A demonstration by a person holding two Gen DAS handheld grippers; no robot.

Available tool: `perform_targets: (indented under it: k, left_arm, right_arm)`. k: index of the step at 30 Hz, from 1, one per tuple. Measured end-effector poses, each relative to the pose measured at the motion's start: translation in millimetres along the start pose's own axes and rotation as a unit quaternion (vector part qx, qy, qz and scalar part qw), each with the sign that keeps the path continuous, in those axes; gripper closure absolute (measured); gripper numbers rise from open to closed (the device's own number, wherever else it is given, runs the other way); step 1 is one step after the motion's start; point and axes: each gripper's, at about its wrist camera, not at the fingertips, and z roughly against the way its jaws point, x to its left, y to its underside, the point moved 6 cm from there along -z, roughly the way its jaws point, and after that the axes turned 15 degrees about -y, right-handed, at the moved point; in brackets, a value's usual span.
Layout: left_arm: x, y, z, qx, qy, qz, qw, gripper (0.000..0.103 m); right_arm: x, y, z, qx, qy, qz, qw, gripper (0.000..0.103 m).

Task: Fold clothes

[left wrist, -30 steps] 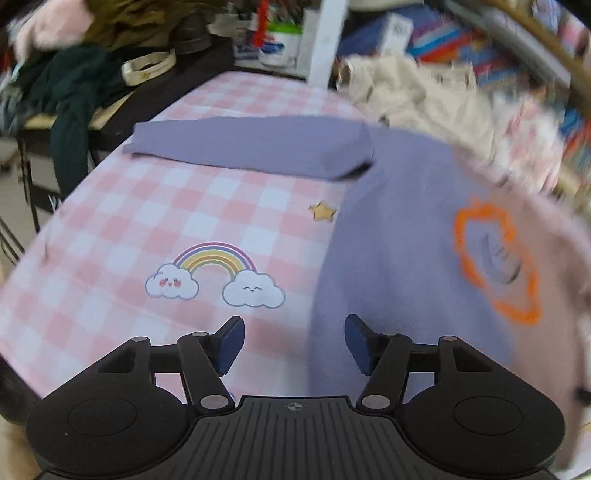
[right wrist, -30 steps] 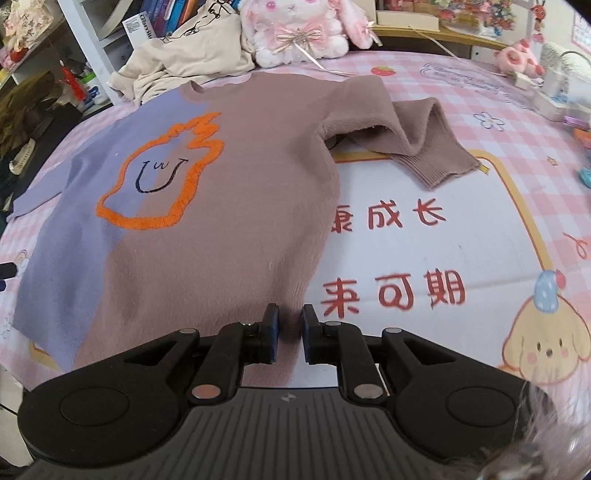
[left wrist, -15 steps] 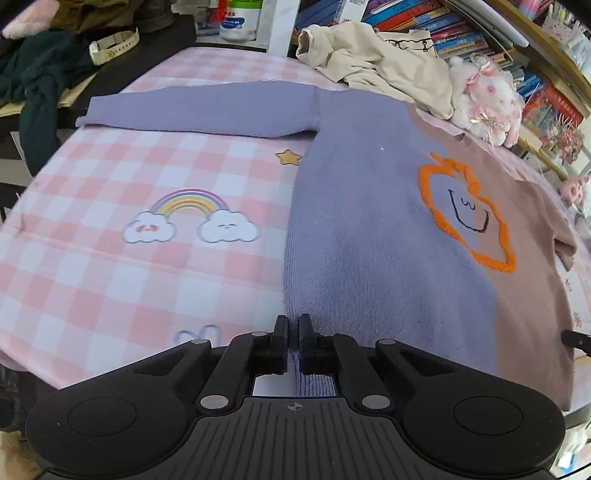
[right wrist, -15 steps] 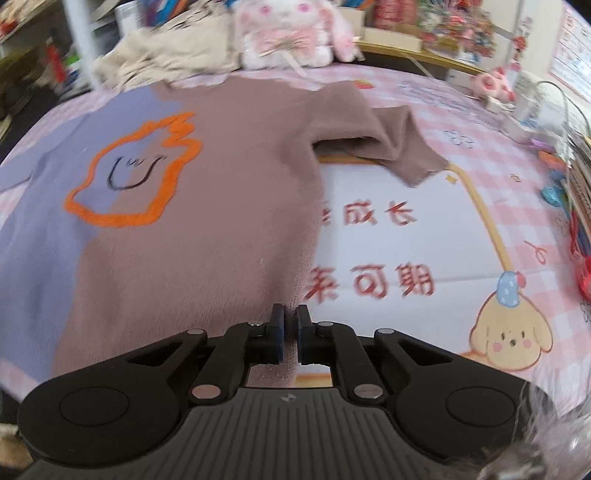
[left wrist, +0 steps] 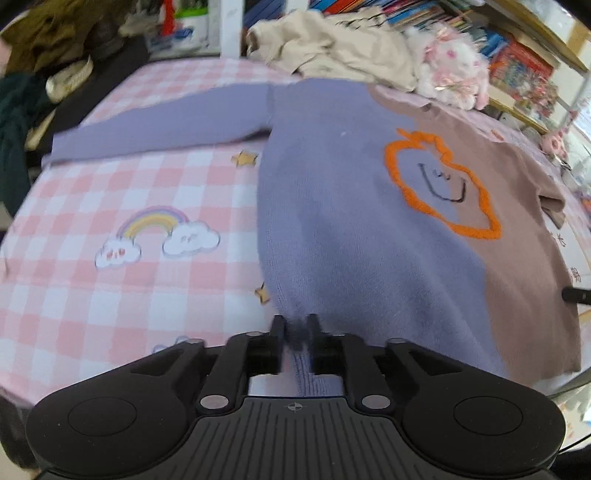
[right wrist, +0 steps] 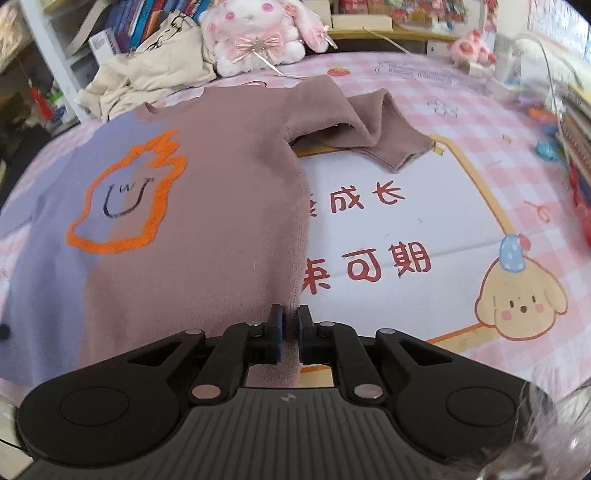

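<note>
Sweater hem now lifted; lilac-mauve halves, orange outline.

Beyond the jaws a pink checked cloth covers the table, with crowded bookshelves behind its far edge, a plush rabbit and a heaped beige garment.

Red Chinese characters stood printed on the white panel of the pink checked tablecloth, at about three o'clock from the sweater. The upper row read 成长, the lower row 来可期; the characters nearest the sweater's edge were partly covered. Print on the books and boxes at twelve o'clock was too blurred to read.
</note>
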Motion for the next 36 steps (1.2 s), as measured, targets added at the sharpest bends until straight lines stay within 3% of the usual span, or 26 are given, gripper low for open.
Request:
perform_targets:
  k: [4, 5, 9, 12, 16, 19, 23, 25, 26, 29, 32, 34, 36]
  left_arm:
    - [-5, -23, 21, -0.079, 0.008, 0.037, 0.9962, 0.021]
    - [-8, -28, 24, -0.090, 0.013, 0.048, 0.9947, 0.017]
    - [-27, -34, 23, -0.089, 0.033, 0.079, 0.9923, 0.015]
    - [-42, -26, 13, -0.073, 0.011, 0.079, 0.9941, 0.015]
    - [-52, -12, 13, -0.091, -0.037, 0.075, 0.9923, 0.015]
    - [-55, -4, 9, -0.072, -0.033, 0.081, 0.9936, 0.015]
    - [-53, 4, 2, -0.039, -0.048, 0.107, 0.9923, 0.015]
    - [-52, 7, 1, -0.031, -0.050, 0.121, 0.9909, 0.015]
    - [-51, 8, 0, -0.026, -0.048, 0.126, 0.9906, 0.015]
    - [-51, 8, 0, -0.019, -0.050, 0.132, 0.9898, 0.015]
    - [-51, 6, 3, -0.024, -0.057, 0.130, 0.9896, 0.015]
    - [-50, 5, 2, -0.022, -0.060, 0.130, 0.9895, 0.015]
    - [-50, 4, -1, -0.017, -0.061, 0.127, 0.9899, 0.015]
  right_arm:
    - [-16, -29, 17, -0.048, -0.022, -0.039, 0.998, 0.072]
    - [-22, -37, 20, -0.058, -0.024, -0.046, 0.997, 0.070]
    - [-50, -77, 23, -0.079, -0.032, -0.086, 0.993, 0.065]
    - [-72, -111, 17, -0.087, -0.058, -0.132, 0.986, 0.065]
    - [-96, -150, -7, -0.074, -0.095, -0.181, 0.976, 0.065]
    - [-114, -170, -27, -0.065, -0.088, -0.215, 0.970, 0.066]
    - [-131, -181, -50, -0.054, -0.089, -0.248, 0.963, 0.076]
    - [-129, -186, -55, -0.040, -0.112, -0.239, 0.964, 0.097]
    - [-126, -191, -54, -0.041, -0.115, -0.224, 0.967, 0.097]
    - [-108, -212, -14, -0.125, -0.072, -0.132, 0.981, 0.097]
    - [-87, -213, 43, -0.249, -0.062, -0.056, 0.965, 0.097]
    - [-90, -203, 50, -0.265, -0.033, -0.060, 0.962, 0.097]
    - [-115, -194, 31, -0.242, -0.003, -0.096, 0.966, 0.094]
